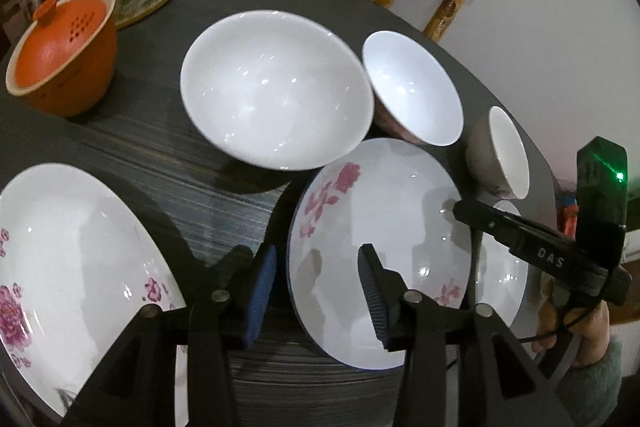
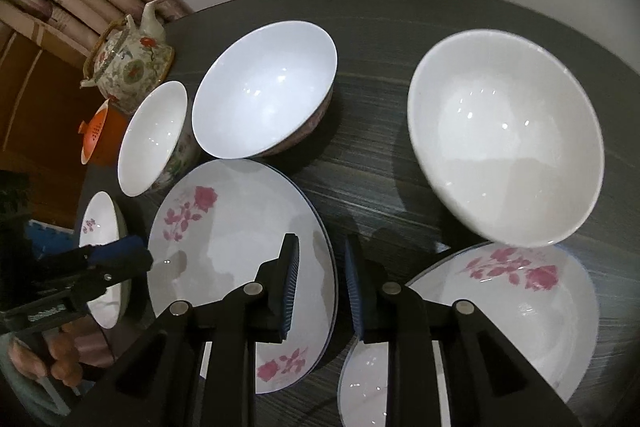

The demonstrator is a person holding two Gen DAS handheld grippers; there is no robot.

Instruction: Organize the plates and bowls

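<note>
Left wrist: glossy round plate (image 1: 380,247) — ribbed-pad left tool (image 1: 316,291) straddles rim.

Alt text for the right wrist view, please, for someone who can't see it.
The open right claw straddles the right rim of a flowered plate on a dark table, with the left claw at its left rim. Behind stand a small bowl, a medium bowl and, far right, a big bowl above a second plate.
</note>
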